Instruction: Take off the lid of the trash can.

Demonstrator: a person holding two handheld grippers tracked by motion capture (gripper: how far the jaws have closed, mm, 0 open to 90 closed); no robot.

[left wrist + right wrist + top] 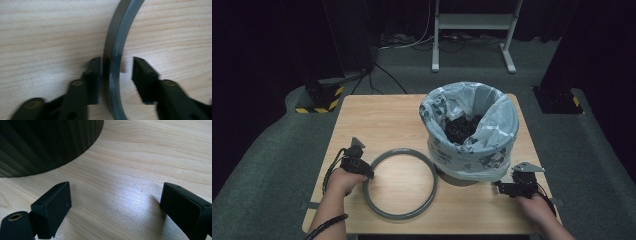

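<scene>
My left gripper (117, 75) straddles the grey ring (401, 183), which lies flat on the table (377, 117) just left of the lined bin (469, 131). Its 2 jaws stand part open with the band (117, 50) between them; one pad sits close against it, the other clearly off, so nothing is clamped. My right gripper (115, 205) rests wide open and empty by the bin's dark ribbed base (45, 142). If I lift now, the ring would likely stay behind or tip off the one pad. Closing off-centre could skid it toward the bin.
</scene>
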